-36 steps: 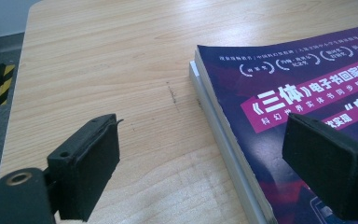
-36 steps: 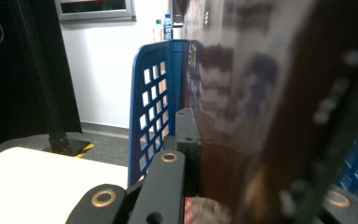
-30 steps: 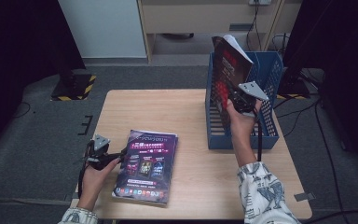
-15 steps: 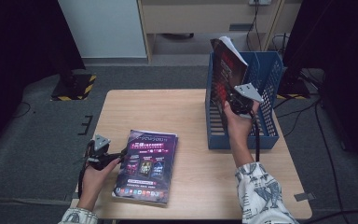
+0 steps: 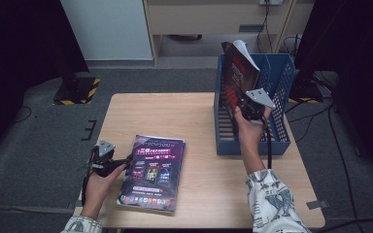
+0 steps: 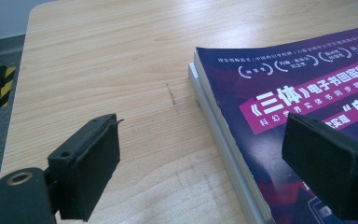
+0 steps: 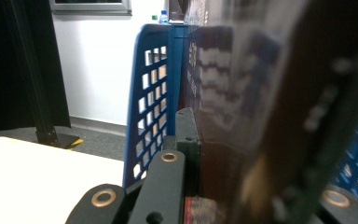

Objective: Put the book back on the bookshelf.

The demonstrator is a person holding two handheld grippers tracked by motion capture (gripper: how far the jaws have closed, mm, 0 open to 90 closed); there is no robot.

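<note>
Blue file rack [image 5: 277, 145]: perforated plastic walls, upright dividers, standing at the desk's [image 5: 194, 116] right edge, toward the far corner. Contents: one dark red-covered book [image 5: 237, 82], standing upright and tilted slightly, in a compartment on the rack's left side; its top rises well above the rim, with white pages fanning at the upper edge. The right-hand compartments show bare blue mesh.

Right gripper [image 5: 246, 104]: clamped shut on the dark book's lower part, held over the rack's left side. In the right gripper view the book's cover [image 7: 261, 107] fills the space between the black jaws, blurred by closeness, with the rack's blue lattice wall [image 7: 149, 102] just behind it.

Purple paperback [image 5: 151, 171]: lying flat, cover up, near the desk's near edge, left of centre; white Chinese lettering on a magenta band. A second, paler book or pad [image 6: 209, 116] shows under its edge.

Left gripper [image 5: 110, 162]: jaws wide apart, holding nothing, low at the paperback's left edge; in the left gripper view one pad [image 6: 324, 163] hangs over the cover, the other over bare wood.
</note>
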